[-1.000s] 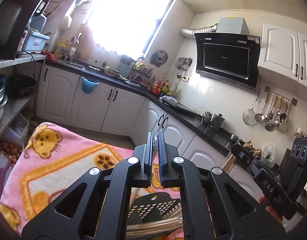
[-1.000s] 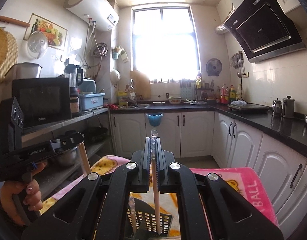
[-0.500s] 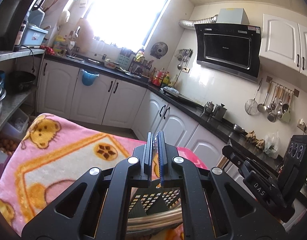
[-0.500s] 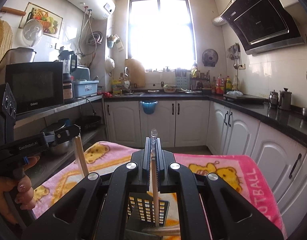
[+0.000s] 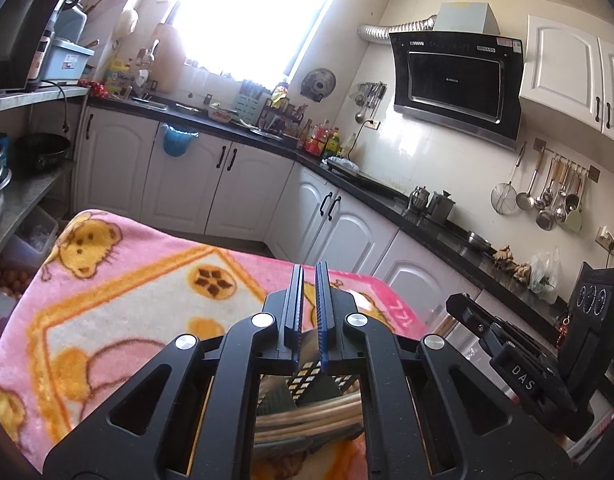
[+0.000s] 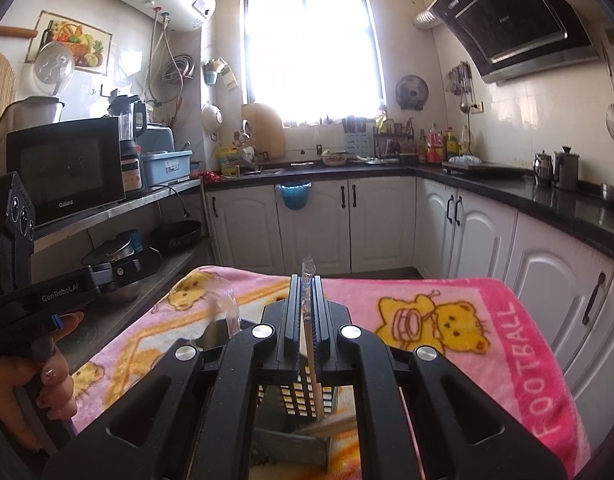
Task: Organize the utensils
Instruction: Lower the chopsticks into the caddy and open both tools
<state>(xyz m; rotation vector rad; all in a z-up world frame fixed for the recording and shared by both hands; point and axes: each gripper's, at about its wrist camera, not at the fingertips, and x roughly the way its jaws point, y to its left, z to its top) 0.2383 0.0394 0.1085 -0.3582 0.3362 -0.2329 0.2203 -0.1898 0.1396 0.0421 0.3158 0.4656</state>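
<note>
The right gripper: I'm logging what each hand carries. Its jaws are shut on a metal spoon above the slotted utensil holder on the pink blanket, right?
Not a metal spoon. The right wrist view shows the right gripper shut on a thin pale chopstick in a clear wrapper. The rest holds: it hangs above the slotted utensil holder on the pink blanket.

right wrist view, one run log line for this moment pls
right tongs: shut on chopstick | chopstick: upright over holder | holder: on blanket | left tongs: shut

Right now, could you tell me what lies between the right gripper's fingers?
A wrapped chopstick stands clamped in the right gripper, its lower end over the slotted holder; the right wrist view shows it.
</note>
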